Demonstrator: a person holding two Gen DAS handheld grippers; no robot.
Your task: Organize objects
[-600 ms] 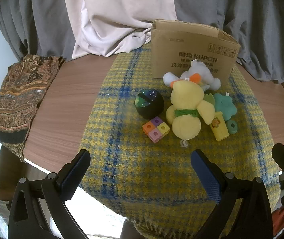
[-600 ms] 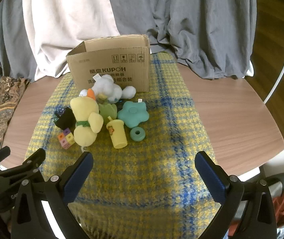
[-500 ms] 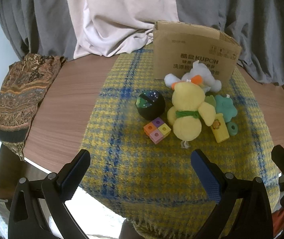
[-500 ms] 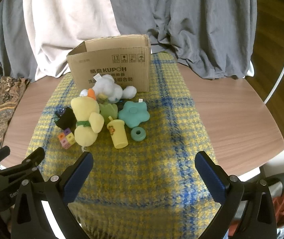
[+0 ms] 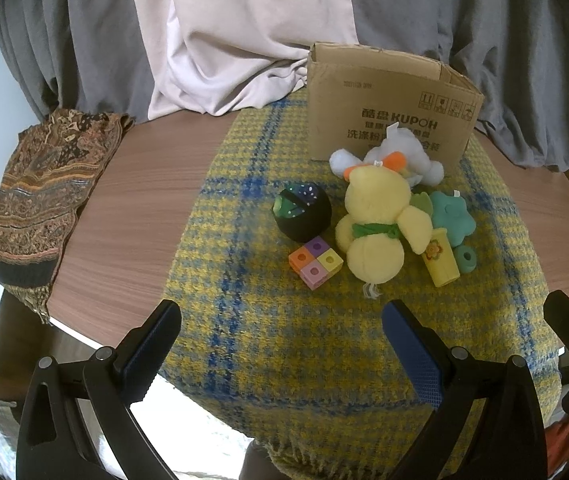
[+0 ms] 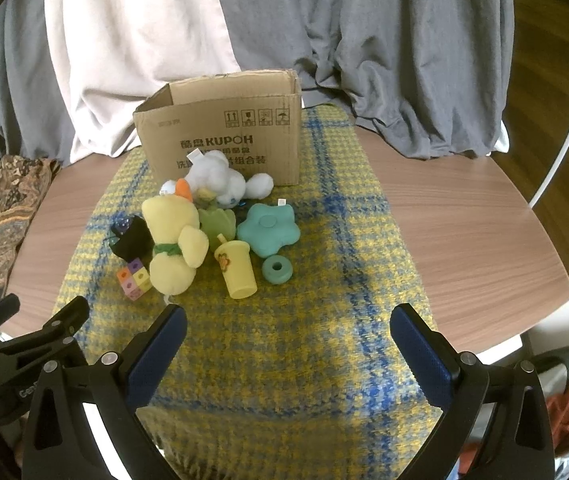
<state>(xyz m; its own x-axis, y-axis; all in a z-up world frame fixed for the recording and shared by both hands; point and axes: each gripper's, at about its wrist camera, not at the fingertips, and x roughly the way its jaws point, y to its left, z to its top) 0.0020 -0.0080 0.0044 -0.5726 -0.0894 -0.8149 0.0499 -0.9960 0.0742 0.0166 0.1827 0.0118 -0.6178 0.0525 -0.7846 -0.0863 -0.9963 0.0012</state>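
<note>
**Both grippers wide and empty over the near edge of the cloth**

While both tools hang tilted down over the near edge of the counter (image 6: 464, 216), the left gripper (image 5: 280, 344) stands spread wide with nothing between its jaws, and the right gripper (image 6: 288, 344) is equally released and empty. Beyond them the yellow-and-blue checked cloth (image 6: 324, 320) carries a huddle of toys. Nearest lies a block of coloured cubes (image 5: 315, 262), just beside a yellow plush duck (image 5: 376, 232). A black ball (image 5: 302, 212) sits left of the duck; a yellow toy cup (image 6: 238, 272), a teal ring (image 6: 277, 269) and a teal plush flower (image 6: 270, 230) lie to its right. Behind, a white plush toy (image 6: 220, 178) rests against the open cardboard box (image 6: 228, 128).
</note>
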